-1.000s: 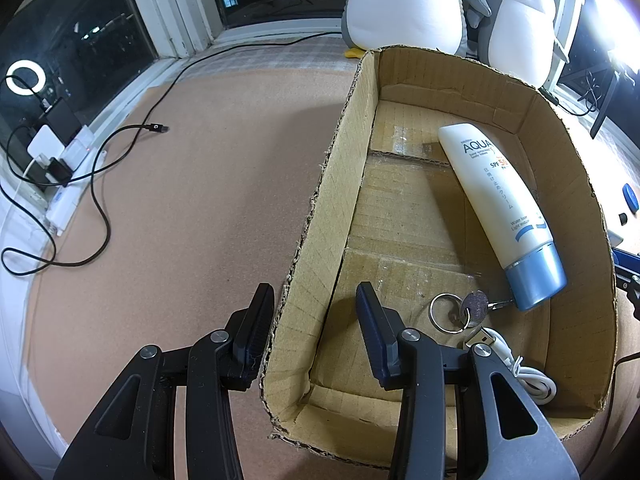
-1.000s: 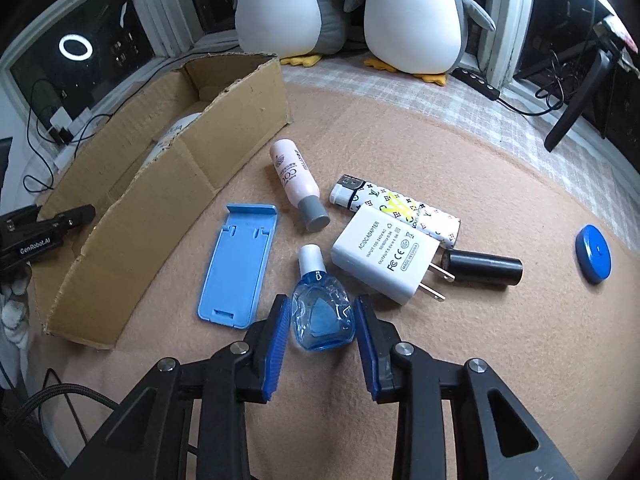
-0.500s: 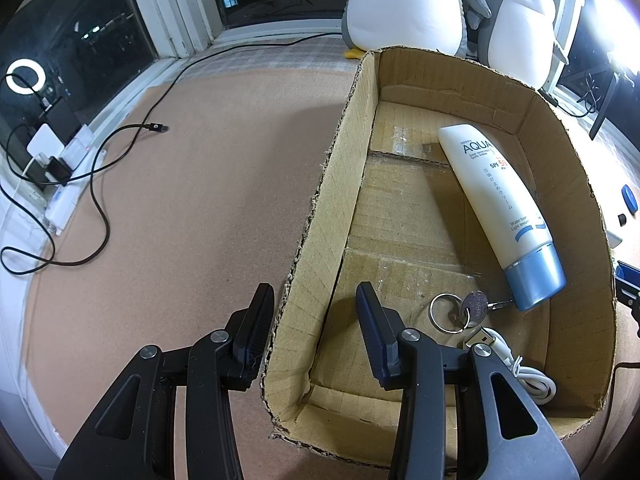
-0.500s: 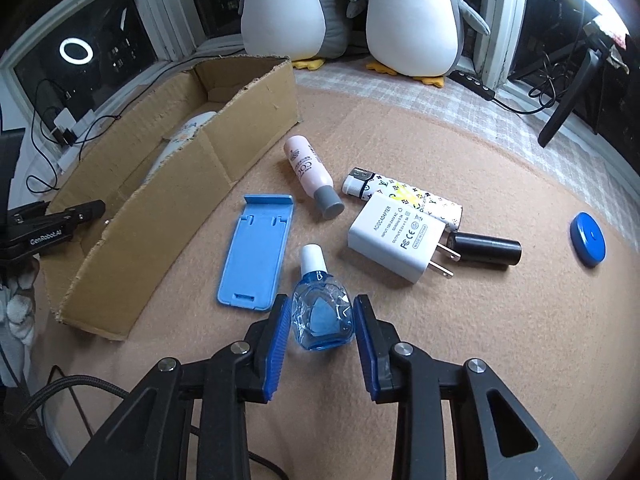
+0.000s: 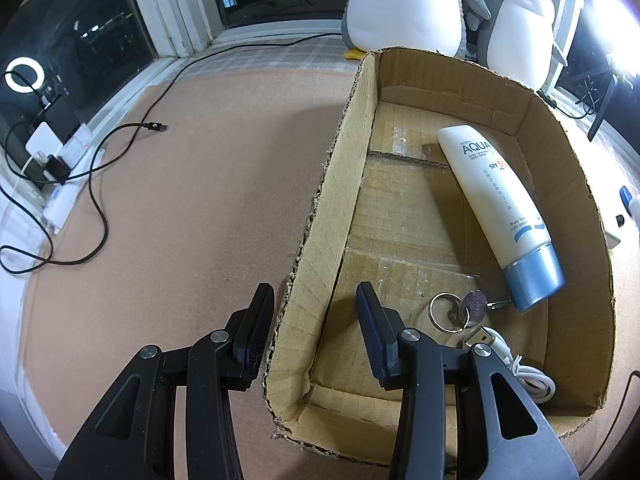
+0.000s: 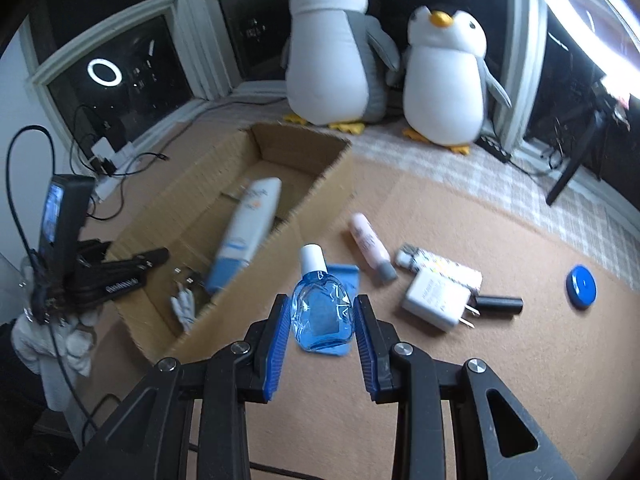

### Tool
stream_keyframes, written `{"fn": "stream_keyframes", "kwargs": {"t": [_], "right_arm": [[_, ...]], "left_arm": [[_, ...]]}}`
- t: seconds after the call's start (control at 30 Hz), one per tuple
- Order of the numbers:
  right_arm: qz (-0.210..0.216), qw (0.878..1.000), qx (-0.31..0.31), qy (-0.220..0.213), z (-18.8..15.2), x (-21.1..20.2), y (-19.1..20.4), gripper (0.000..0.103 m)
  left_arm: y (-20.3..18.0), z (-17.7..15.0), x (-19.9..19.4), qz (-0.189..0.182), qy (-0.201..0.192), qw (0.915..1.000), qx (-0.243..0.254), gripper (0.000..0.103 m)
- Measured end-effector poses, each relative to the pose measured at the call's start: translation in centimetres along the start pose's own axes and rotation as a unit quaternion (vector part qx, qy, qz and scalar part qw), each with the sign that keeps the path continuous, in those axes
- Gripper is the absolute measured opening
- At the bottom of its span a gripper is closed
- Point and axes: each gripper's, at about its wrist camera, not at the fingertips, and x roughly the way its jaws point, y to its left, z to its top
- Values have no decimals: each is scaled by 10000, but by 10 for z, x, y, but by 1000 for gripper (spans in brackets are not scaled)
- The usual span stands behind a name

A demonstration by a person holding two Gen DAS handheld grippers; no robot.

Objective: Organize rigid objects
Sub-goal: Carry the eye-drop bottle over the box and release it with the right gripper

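Right gripper (image 6: 320,320) jaws clamp the blue bottle (image 6: 322,312); left gripper (image 5: 314,320) jaws gape, straddling the box wall (image 5: 320,216)

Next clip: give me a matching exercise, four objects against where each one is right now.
Objects:
1. blue bottle
2. sunscreen tube
3. charger
4. key ring

Places:
A. on the mat outside the box
B. in the box, long and lying flat
C. between the right tool's fingers
D. in the box, by the tube's cap

Pairs: 1-C, 2-B, 3-A, 4-D
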Motion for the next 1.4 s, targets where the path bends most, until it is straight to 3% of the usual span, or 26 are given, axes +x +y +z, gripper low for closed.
{"fn": "stream_keyframes", "kwargs": {"t": [0.67,1.4], "right_arm": [[517,9966,-614,-176,43,16,87,29],[534,9960,-717,16,41,48,107,30]], "left_arm": [[2,-1,0,-68,-18,10000,-39,41],[2,-2,0,-74,-21,10000,-43,41]]}}
